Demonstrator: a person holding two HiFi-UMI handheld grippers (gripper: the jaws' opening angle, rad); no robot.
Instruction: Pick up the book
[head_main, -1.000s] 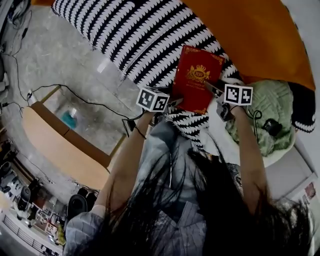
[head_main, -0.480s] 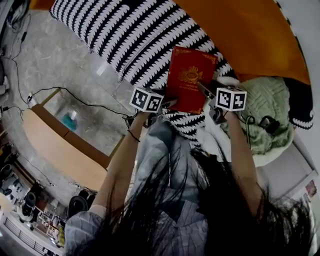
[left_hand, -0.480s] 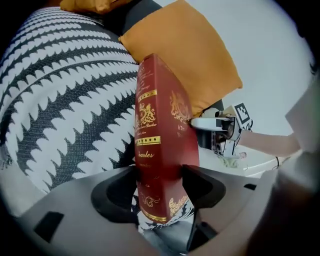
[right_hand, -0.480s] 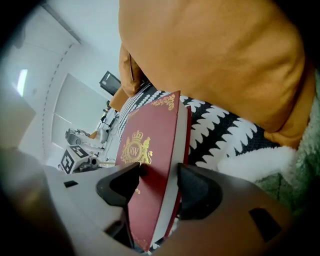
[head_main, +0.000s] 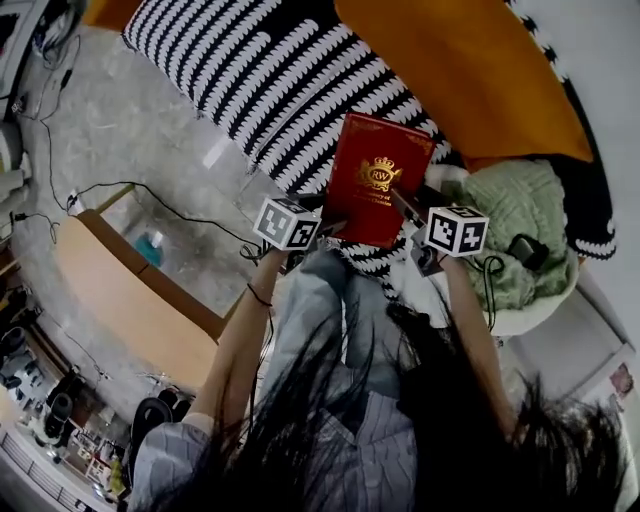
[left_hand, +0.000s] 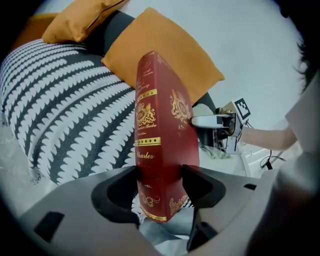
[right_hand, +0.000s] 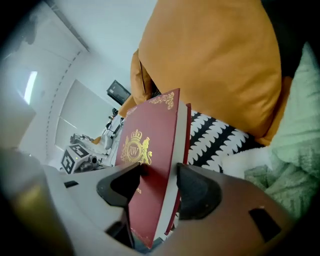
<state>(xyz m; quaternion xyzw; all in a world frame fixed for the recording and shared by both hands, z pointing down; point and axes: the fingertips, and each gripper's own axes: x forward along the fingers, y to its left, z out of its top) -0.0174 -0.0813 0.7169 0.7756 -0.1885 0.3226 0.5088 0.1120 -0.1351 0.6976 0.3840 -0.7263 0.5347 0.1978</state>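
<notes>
A red hardcover book with a gold crest on its cover (head_main: 378, 180) is held in the air by both tongs. It hangs over the near edge of a black-and-white patterned knitted throw (head_main: 260, 70), in front of the person's chest. The left tongs (left_hand: 160, 182) are clenched on the book's lower end at the spine, with one pad against each cover. The right tongs (right_hand: 159, 187) have just been closing and grasp the book at its page side, one pad on the crested front cover and the other at the back. The book is tilted, its front cover facing upward. A large orange cushion (head_main: 470, 80) lies on the throw beyond it. A pale green knitted cushion (head_main: 520, 225) sits just beside the right tongs.
</notes>
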